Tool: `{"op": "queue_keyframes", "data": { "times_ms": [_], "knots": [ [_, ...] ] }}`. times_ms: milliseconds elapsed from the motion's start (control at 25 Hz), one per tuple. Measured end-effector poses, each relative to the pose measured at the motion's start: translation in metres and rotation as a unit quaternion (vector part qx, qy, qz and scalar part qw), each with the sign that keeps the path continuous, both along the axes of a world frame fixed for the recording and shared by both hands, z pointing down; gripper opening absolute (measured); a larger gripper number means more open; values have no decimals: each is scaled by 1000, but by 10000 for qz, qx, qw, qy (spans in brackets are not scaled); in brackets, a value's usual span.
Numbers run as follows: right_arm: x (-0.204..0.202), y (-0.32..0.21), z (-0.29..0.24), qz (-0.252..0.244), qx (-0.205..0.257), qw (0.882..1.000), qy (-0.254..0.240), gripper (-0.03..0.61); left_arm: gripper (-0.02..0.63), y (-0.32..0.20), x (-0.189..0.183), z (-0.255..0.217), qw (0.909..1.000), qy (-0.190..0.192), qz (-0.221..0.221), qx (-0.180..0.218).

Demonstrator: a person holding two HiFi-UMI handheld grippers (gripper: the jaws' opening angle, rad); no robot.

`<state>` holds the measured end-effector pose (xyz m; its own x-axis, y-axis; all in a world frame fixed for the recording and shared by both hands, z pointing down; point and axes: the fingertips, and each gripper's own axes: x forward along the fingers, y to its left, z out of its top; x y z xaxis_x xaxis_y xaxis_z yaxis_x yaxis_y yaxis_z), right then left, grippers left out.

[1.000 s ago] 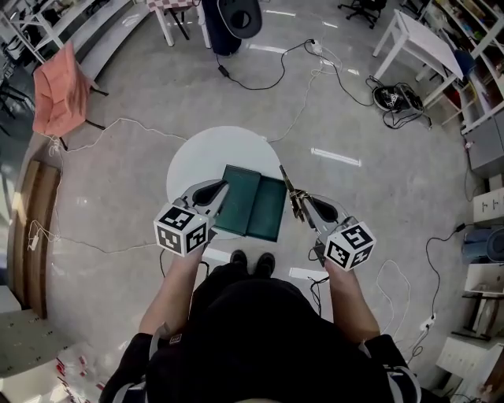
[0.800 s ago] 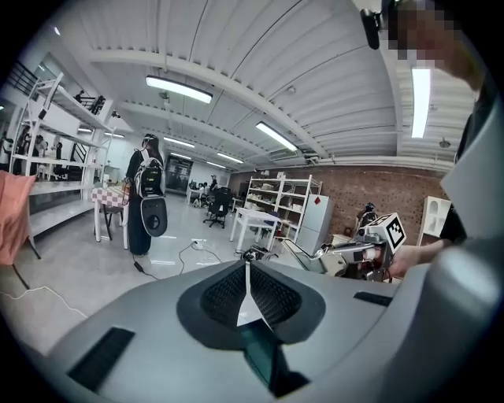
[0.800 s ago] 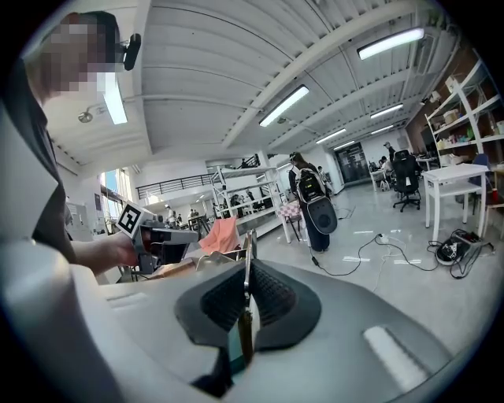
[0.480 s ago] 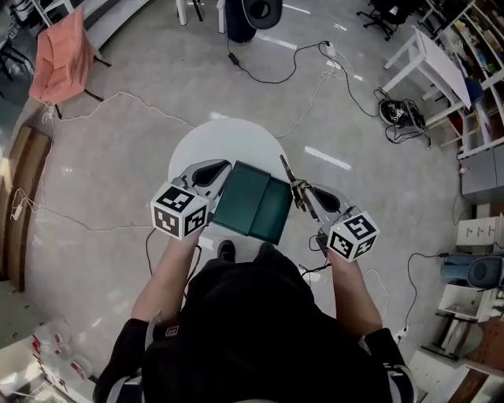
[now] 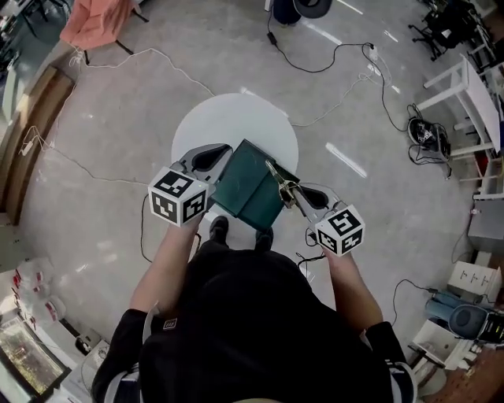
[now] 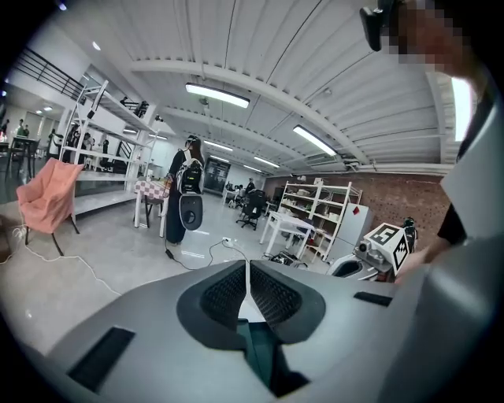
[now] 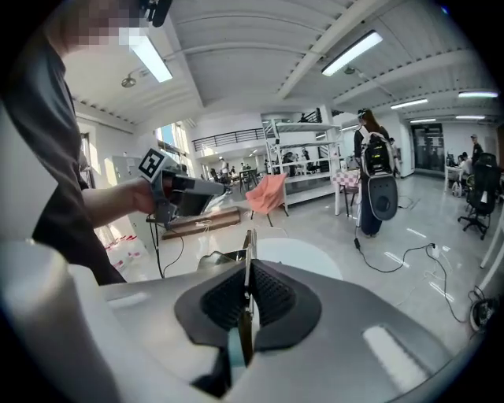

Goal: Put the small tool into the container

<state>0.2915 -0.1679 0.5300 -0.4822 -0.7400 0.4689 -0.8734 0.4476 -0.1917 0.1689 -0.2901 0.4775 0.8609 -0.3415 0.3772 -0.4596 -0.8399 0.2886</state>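
A dark green container (image 5: pixel 250 187) lies open over the near edge of a round white table (image 5: pixel 228 122). My left gripper (image 5: pixel 223 156) is at its left corner, jaws shut on its thin edge; green shows just under the pads (image 6: pixel 256 346). My right gripper (image 5: pixel 293 193) is at the container's right side and is shut on the small tool (image 5: pixel 278 178), a thin brass-coloured metal piece that points up-left over the container. In the right gripper view the tool (image 7: pixel 249 244) sticks out upright from between the pads, with the table (image 7: pixel 303 256) beyond it.
Cables run over the grey floor around the table (image 5: pixel 331 55). A pink chair (image 5: pixel 98 20) stands at the far left and a white desk (image 5: pixel 472 102) at the far right. The person's shoes (image 5: pixel 219 228) are just below the table's near edge.
My right gripper has carried the tool leftwards, from beside the container's right edge to over it. The left gripper keeps its hold, and the container has turned a little.
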Motion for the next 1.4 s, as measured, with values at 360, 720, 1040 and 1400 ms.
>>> {"op": "queue_keyframes", "data": {
  "times_ms": [360,720,1040,1400],
  "knots": [
    [-21,16,52,-1513,-326,9854,704,11,23,36,-34,11,9960,-228,-856,-108],
    [-45,25,114,-2574,-899,9484,1621,11,23,41,-63,19,9928,-284,-1138,-229],
    [-63,32,162,-3658,-1182,8892,2482,11,23,35,-74,33,9914,-298,-1214,-379],
    [-71,33,201,-4673,-1138,8105,3345,12,23,36,-89,52,9892,-382,-1300,-553]
  ]
}}
